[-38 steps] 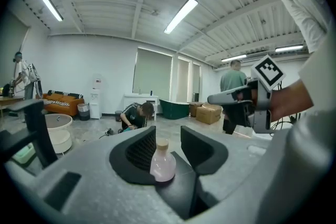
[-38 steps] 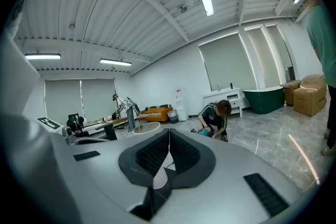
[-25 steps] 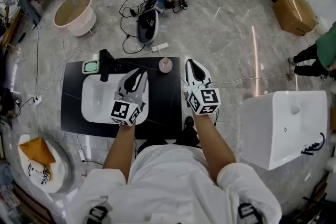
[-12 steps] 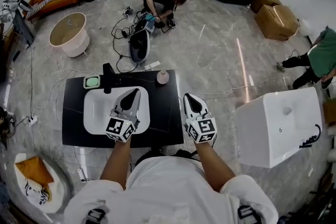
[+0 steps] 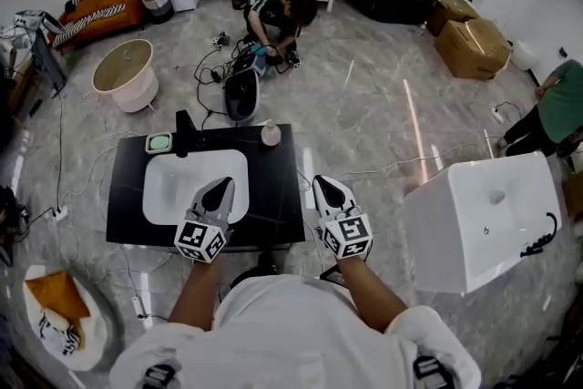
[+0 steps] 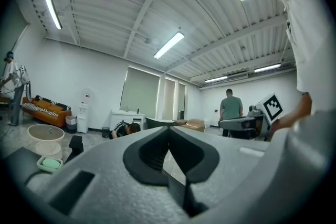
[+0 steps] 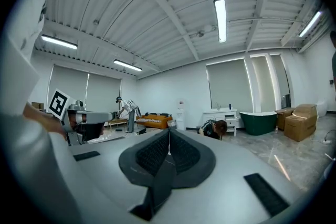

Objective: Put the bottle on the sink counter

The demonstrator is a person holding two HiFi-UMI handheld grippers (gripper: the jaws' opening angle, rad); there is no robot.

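One rounded pink bottle (image 5: 271, 134) stands on the flat black counter (image 5: 273, 187).

Over the sink counter (image 5: 123, 196), the left gripper (image 5: 219, 191) covers the near rim of the basin (image 5: 178, 182). On the counter's far right corner the bottle (image 5: 271, 134) is too small to make out a label or cap. Beyond the counter, whatever the crouching person (image 5: 278, 9) is handling is too small to tell. Well right of the counter, a person in green (image 5: 557, 105) is cut by the picture's edge. In the left gripper view, that gripper's own body hides nearly all the counter; only the soap dish (image 6: 50, 163) and black tap (image 6: 76, 144) peek past.
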